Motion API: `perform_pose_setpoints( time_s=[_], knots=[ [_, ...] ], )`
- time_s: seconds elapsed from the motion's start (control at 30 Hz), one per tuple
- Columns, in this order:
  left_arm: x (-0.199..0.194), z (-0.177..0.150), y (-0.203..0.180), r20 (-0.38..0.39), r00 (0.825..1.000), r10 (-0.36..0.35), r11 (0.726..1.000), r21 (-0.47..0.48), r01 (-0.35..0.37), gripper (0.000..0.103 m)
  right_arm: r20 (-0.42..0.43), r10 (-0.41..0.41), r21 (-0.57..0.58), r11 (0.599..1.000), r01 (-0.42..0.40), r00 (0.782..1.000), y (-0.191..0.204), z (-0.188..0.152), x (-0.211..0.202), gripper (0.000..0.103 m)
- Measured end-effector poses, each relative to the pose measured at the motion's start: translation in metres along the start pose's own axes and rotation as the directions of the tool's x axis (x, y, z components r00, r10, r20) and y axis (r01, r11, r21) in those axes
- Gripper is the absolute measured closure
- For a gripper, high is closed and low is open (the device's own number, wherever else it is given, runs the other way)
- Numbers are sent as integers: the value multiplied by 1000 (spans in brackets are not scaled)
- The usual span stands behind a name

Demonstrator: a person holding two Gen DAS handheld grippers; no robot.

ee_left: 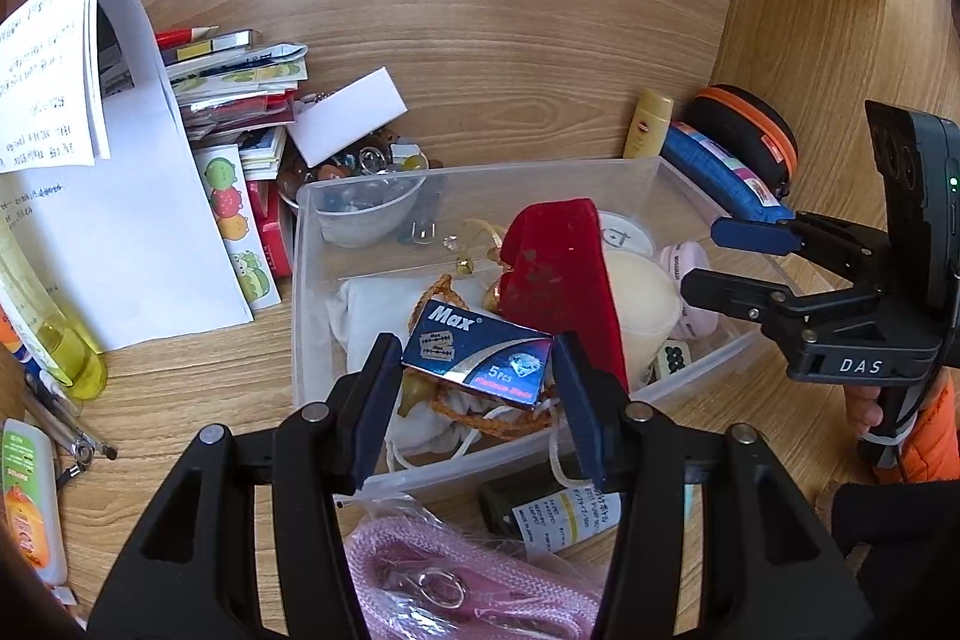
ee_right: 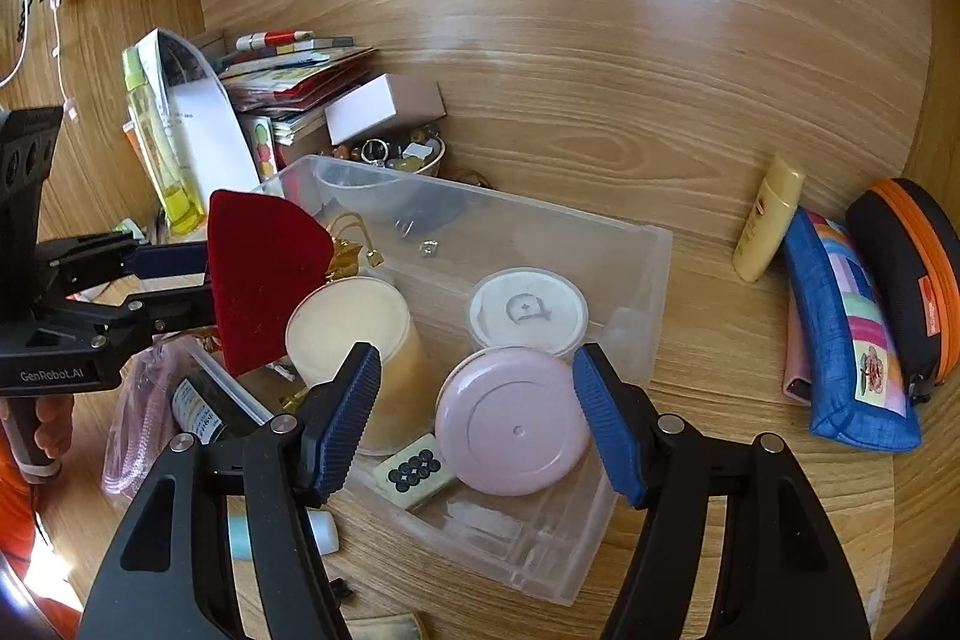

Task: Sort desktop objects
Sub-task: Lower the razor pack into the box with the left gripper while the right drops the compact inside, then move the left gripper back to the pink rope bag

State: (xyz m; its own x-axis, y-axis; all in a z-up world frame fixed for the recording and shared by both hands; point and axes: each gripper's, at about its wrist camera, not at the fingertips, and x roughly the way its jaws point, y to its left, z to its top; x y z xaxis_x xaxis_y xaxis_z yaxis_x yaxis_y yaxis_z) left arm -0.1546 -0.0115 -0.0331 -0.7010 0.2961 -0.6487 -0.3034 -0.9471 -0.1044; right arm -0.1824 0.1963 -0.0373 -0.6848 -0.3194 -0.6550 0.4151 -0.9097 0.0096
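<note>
A clear plastic bin [ee_left: 480,172] [ee_right: 654,274] on the wooden desk holds a red velvet heart-shaped box [ee_left: 558,274] [ee_right: 258,274], a cream round tub [ee_right: 348,322], a pink round lid [ee_right: 510,424], a white lidded cup [ee_right: 528,310] and a domino tile [ee_right: 414,469]. My left gripper [ee_left: 477,373] is shut on a blue "Max" razor blade box [ee_left: 480,352], held over the bin. It appears in the right wrist view [ee_right: 174,280] beside the red box. My right gripper [ee_right: 480,424] is open above the pink lid; it also shows at the bin's right edge [ee_left: 714,256].
White papers [ee_left: 150,196] and a stack of booklets [ee_left: 234,82] stand left. A bowl of trinkets [ee_right: 396,154], a yellow bottle [ee_right: 768,220], a blue pouch [ee_right: 852,328] and a black-orange case [ee_right: 912,274] lie around. A pink bag [ee_left: 456,580] lies in front.
</note>
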Motion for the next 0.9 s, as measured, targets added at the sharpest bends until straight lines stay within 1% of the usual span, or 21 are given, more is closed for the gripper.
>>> perform_pose_setpoints(
  time_s=[0.1, 0.27, 0.33, 0.43, 0.5, 0.53, 0.7, 0.8, 0.87, 0.9],
  knots=[
    [-2, 2, -2, 8, 1000, 16, 1000, 9, -16, 47, 2, 2, 1, 1000, -2, 1000, 0, 0, 0, 38],
    [-12, 4, -5, 36, 999, 37, 999, 15, -37, 33, 1, -10, -16, 1000, 11, 1000, 4, 0, -1, 32],
    [-17, 5, -6, 51, 998, 45, 999, 19, -46, 30, 5, -16, -32, 999, 16, 1000, 7, -1, -3, 31],
    [-26, 5, -9, 69, 996, 55, 998, 27, -57, 29, 21, -21, -47, 999, 22, 1000, 12, 0, -9, 27],
    [-31, 4, -10, 77, 995, 62, 997, 30, -64, 26, 36, -25, -49, 998, 27, 999, 14, 1, -14, 22],
    [-33, 3, -11, 82, 994, 69, 997, 32, -72, 22, 43, -31, -49, 998, 33, 999, 15, 0, -17, 21],
    [-46, -1, -11, 106, 990, 91, 995, 34, -95, 13, 55, -51, -57, 997, 54, 997, 20, -2, -26, 20],
    [-54, -5, -13, 116, 988, 101, 994, 33, -106, 11, 56, -63, -61, 996, 67, 996, 22, -5, -33, 19],
    [-58, -7, -14, 119, 987, 111, 993, 28, -115, 7, 60, -63, -58, 996, 67, 996, 22, -6, -38, 17],
    [-60, -8, -14, 121, 986, 113, 993, 27, -117, 7, 65, -63, -54, 996, 67, 996, 22, -7, -42, 16]
  ],
)
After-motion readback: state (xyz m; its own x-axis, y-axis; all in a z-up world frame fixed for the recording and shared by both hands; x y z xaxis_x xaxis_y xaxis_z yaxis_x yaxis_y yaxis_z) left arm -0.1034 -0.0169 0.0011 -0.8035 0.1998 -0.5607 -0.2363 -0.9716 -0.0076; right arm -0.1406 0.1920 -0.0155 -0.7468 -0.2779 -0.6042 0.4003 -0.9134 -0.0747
